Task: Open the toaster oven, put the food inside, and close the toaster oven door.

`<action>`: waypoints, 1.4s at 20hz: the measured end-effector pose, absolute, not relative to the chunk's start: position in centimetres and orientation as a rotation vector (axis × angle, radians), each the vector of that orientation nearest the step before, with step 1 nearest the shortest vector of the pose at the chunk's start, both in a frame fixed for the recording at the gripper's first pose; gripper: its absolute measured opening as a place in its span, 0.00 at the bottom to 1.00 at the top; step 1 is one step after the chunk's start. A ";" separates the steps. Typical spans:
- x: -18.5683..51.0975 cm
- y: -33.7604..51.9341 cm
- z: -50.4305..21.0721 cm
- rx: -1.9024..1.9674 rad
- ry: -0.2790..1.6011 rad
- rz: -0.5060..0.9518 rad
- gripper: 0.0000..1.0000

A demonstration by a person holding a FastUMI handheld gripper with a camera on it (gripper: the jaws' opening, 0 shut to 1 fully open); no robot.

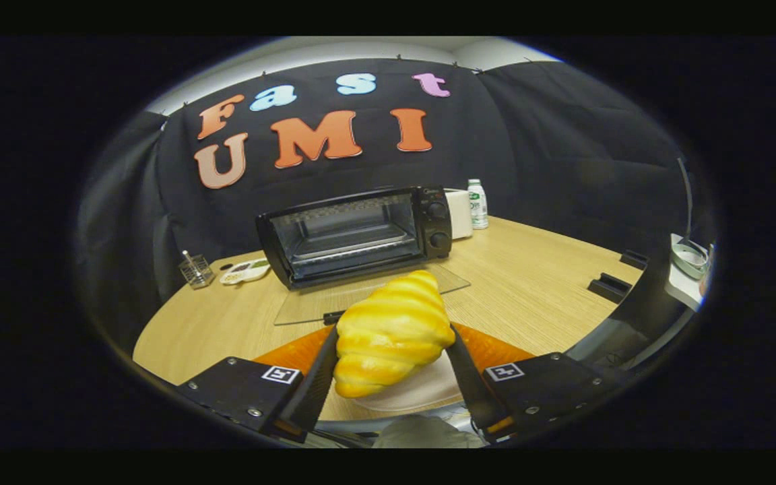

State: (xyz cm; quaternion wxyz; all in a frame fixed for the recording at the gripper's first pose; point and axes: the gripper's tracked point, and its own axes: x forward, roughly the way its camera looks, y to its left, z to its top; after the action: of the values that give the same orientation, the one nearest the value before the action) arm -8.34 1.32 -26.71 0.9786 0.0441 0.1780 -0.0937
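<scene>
Pinched between both fingers of the gripper (391,350), the croissant (391,330) is held above a plate (428,391), short of the oven (358,236), whose door (371,293) lies open ahead. The soft croissant could be dropped if grip slackens, or snagged on the door. A bottle (477,203), remote (245,271) and holder (196,271) are set well aside.

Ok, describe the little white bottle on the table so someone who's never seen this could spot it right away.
Find the black toaster oven at the back of the wooden table, its glass door folded down. Just past its knob side stands a white boxy appliance, and the bottle is beside that. It is the one upright white bottle with a green label.
</scene>
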 end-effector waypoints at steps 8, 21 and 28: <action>-1.1 5.1 -23.2 0.318 0.304 -0.002 0.85; 11.1 7.5 -23.6 0.620 0.342 0.149 0.84; 14.6 8.4 -24.8 0.698 0.360 0.196 0.85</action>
State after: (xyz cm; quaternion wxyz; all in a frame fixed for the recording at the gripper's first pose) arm 14.61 8.40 -24.84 0.9192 0.3396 0.1752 0.0952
